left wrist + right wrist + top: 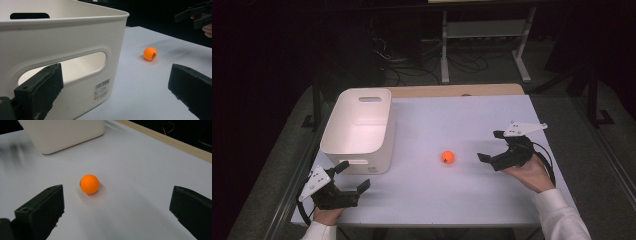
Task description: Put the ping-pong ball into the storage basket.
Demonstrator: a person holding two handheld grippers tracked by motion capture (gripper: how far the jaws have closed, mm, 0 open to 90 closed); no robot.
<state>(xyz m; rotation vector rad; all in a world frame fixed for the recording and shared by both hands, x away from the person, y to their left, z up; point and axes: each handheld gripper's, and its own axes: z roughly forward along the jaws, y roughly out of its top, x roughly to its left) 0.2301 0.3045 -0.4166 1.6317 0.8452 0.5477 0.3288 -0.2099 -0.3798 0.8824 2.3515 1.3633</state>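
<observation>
Nearest the person, the left gripper (351,176) sat low at the front-left corner of the table (472,115), its jaws spread wide with nothing between them. In the left gripper view it faced the short end of the white bin (62,45), just beside it. A small sticker (101,89) with a barcode and a strip of red print was stuck low on that wall, near the corner; its text was too small to read. An oval handle slot (62,67) was cut through the wall above it.

The right gripper (492,146) was held at the right side of the table, tilted down toward the middle, the hand (528,172) cupped under it from below and a white sleeve (559,217) behind. Its jaws were also wide apart and gripped nothing.

The ball (89,184) lay on the bare tabletop between the two grippers, closer to the right one and clear of its jaws. It was small, round and bright orange, with a dark printed mark on one side that could not be made out. It sat well apart from the bin, off the bin's right side.

Farther back, a wooden strip (457,90) ran along the table's far edge.
</observation>
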